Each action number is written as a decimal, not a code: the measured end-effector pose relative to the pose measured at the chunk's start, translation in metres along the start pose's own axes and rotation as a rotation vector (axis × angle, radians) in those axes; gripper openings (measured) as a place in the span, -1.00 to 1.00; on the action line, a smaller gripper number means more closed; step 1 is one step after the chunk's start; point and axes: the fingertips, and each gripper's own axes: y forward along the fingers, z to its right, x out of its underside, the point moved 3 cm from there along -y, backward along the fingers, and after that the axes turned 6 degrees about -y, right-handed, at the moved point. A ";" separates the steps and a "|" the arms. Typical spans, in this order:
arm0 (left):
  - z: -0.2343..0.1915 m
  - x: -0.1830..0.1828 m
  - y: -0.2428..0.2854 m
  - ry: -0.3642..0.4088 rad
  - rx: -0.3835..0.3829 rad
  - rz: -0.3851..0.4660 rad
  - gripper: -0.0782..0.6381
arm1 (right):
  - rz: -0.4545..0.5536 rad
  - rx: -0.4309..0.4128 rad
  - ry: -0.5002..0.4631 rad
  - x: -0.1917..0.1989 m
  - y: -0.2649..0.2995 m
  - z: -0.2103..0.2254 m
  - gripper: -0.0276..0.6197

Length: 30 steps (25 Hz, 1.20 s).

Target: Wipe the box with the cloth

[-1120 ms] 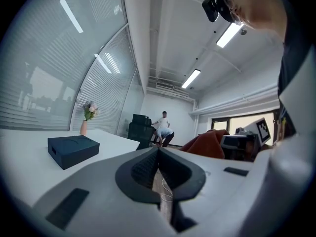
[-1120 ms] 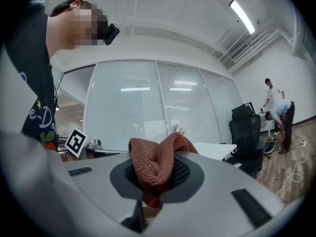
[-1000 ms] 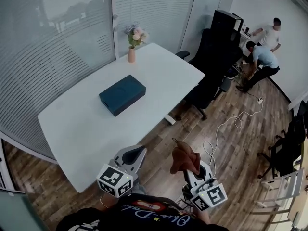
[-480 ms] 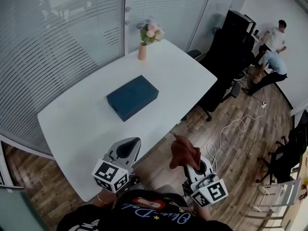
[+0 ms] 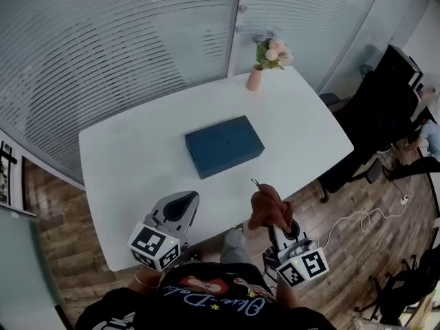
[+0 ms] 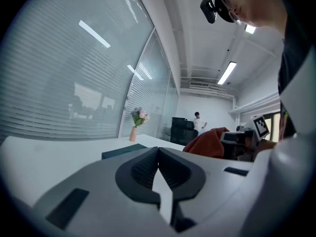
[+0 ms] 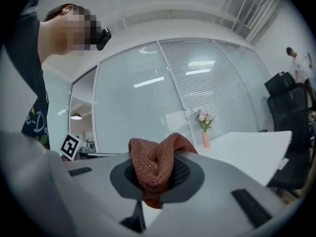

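Observation:
A dark blue flat box point(image 5: 224, 145) lies in the middle of the white table point(image 5: 137, 163); the left gripper view shows the box point(image 6: 124, 152) low and far off. My right gripper point(image 5: 273, 216) is shut on a rust-brown knitted cloth point(image 5: 267, 207), held up just past the table's near edge, well short of the box. The cloth point(image 7: 155, 168) bulges out from between the jaws in the right gripper view. My left gripper point(image 5: 180, 201) hangs over the near part of the table, shut with nothing in it, its jaws meeting at the tips.
A pink vase of flowers point(image 5: 257, 74) stands at the table's far edge. Black office chairs point(image 5: 375, 108) stand to the right, with a white cable point(image 5: 364, 218) on the wooden floor. Glass walls with blinds point(image 5: 137, 40) run behind the table.
The view has swung to the right, so the table and box now lie straight ahead and closer. Both grippers keep their places in the view; the cloth stays in the right one.

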 end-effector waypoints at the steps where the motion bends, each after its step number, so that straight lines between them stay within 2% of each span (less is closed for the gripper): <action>1: -0.010 -0.006 0.002 -0.003 -0.069 0.014 -0.77 | 0.007 -0.063 0.009 -0.005 0.022 0.011 -0.83; 4: -0.030 -0.023 0.004 -0.024 -0.239 0.079 -0.77 | 0.040 -0.227 -0.027 -0.026 0.076 0.032 -0.83; 8: -0.042 -0.033 0.018 -0.033 -0.361 0.126 -0.77 | 0.056 -0.335 -0.055 -0.041 0.113 0.054 -0.83; 14: -0.038 -0.038 0.040 -0.058 -0.456 0.190 -0.77 | -0.035 -0.428 0.001 -0.018 0.144 0.092 -0.83; 18: -0.041 -0.035 0.049 -0.083 -0.555 0.209 -0.77 | -0.032 -0.527 0.003 -0.020 0.172 0.105 -0.83; 20: -0.040 -0.037 0.056 -0.085 -0.578 0.219 -0.77 | -0.034 -0.570 -0.002 -0.022 0.186 0.109 -0.82; 25: -0.039 -0.042 0.052 -0.094 -0.599 0.215 -0.77 | -0.041 -0.627 -0.034 -0.029 0.217 0.101 -0.82; 30: -0.060 -0.047 0.031 -0.080 -0.637 0.236 -0.77 | 0.002 -0.649 -0.121 -0.044 0.251 0.078 -0.82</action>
